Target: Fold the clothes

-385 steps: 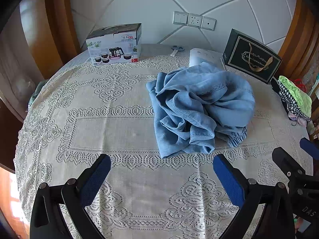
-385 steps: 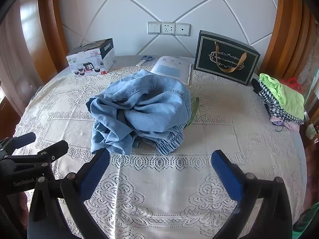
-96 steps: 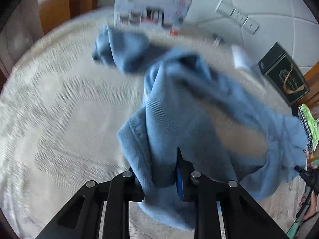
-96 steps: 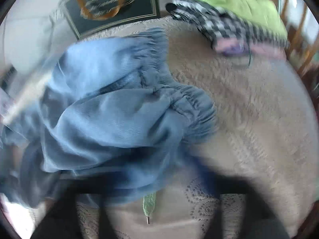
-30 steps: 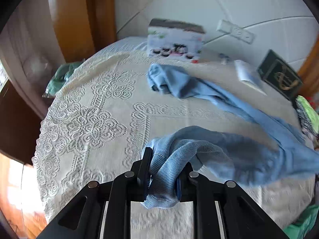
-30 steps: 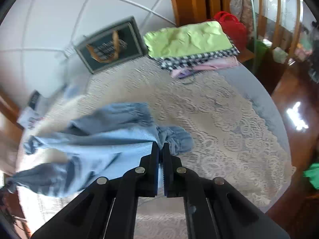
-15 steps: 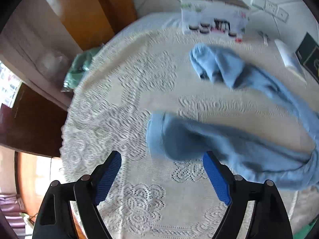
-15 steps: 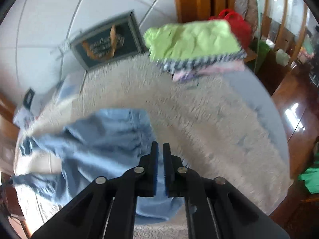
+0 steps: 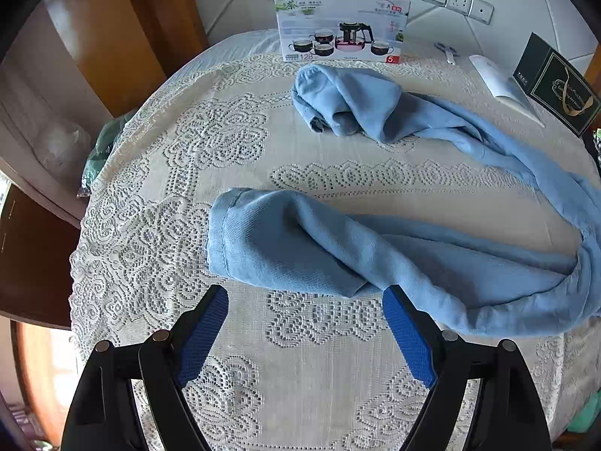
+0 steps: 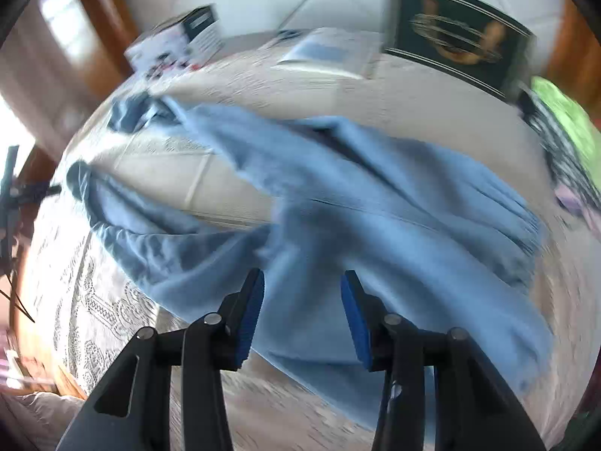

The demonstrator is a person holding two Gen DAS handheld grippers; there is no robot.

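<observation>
Nearest to us, our left claw point(image 9: 302, 332) hangs with its blue pads spread wide and nothing between them, just short of the closest hem of the blue trousers point(image 9: 338, 248), which lie loosely stretched across the lace-covered tabletop point(image 9: 233, 139). Our right claw point(image 10: 300, 317), blurred in its own view, has just been opening; its pads stand partly apart above the waist end of the cloth, pressing on nothing we can make out. One twisted leg runs past the left claw, the other curls farther back, its cuff bunched near the tea-set box point(image 9: 340, 22). To fold well from here, we judge it best to untwist and flatten each leg first, then pinch hem and waistband at their edges, so one leg lands squarely on the other. Beyond, a booklet point(image 9: 501, 82) and a dark gift bag point(image 9: 559, 88) sit near the wall.
</observation>
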